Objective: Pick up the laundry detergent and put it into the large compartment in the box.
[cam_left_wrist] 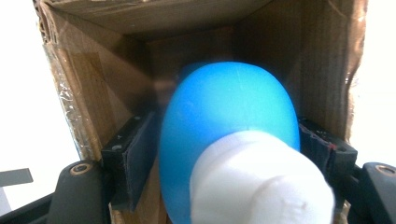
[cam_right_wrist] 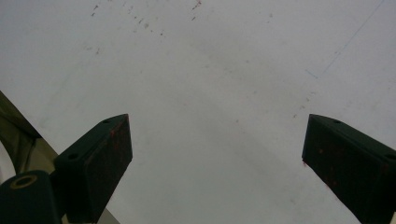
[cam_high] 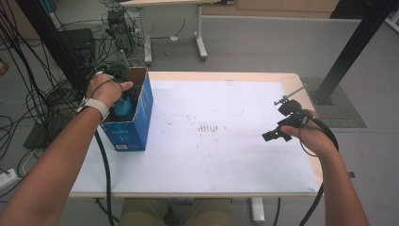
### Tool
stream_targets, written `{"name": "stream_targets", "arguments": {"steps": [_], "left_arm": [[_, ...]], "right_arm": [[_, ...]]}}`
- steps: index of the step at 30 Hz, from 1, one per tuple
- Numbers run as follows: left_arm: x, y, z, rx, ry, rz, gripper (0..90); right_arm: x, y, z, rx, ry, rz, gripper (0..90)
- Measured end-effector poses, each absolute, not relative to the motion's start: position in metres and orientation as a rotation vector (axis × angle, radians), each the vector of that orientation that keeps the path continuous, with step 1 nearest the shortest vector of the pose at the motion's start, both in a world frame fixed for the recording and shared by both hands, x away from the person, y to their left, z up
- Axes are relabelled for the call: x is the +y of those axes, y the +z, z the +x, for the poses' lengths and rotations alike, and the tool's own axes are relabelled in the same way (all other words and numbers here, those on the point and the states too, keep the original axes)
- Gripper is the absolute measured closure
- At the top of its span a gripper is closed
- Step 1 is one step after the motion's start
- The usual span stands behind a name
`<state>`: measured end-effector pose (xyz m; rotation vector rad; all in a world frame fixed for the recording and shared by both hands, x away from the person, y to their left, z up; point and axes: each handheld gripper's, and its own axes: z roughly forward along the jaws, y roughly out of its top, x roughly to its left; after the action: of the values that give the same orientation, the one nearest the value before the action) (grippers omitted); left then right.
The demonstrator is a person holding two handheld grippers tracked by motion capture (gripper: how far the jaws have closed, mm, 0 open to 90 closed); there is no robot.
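High view: one blue box (cam_high: 134,123) at nine o'clock on my surface (cam_high: 226,155). My left gripper (cam_left_wrist: 229,149) clasps one blue bottle (cam_left_wrist: 229,116) inside it; my right gripper (cam_right_wrist: 217,163) hangs spread wide, holding nothing.

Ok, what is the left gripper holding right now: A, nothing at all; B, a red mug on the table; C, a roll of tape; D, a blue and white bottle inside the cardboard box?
D: in the left gripper view the left gripper has its fingers pressed on either side of the blue and white bottle, inside the cardboard box.
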<state>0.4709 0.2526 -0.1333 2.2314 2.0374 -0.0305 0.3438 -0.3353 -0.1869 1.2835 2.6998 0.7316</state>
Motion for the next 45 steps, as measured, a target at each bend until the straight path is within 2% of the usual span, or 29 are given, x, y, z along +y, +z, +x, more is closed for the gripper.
{"name": "stream_targets", "arguments": {"steps": [7,11,17,34,40,45], "left_arm": [[0.26,-0.125,0.466,2.01,-0.028,2.208,23.3],[0.261,-0.114,0.463,1.98,-0.018,2.204,13.6],[0.257,-0.101,0.462,1.906,-0.035,2.237,9.7],[0.254,-0.063,0.455,1.776,-0.023,2.242,8.6],[0.27,-0.042,0.452,1.663,-0.087,2.203,4.6],[0.264,-0.019,0.448,1.59,-0.034,2.231,4.7]], "right_arm": [[-0.335,-0.184,0.343,2.696,0.732,1.278,8.6],[-0.335,-0.182,0.342,2.695,0.726,1.279,8.6],[-0.335,-0.179,0.341,2.691,0.726,1.27,8.7],[-0.336,-0.171,0.337,2.68,0.721,1.274,8.7],[-0.337,-0.169,0.338,2.682,0.719,1.272,9.0],[-0.336,-0.166,0.338,2.676,0.718,1.273,9.1]]}}
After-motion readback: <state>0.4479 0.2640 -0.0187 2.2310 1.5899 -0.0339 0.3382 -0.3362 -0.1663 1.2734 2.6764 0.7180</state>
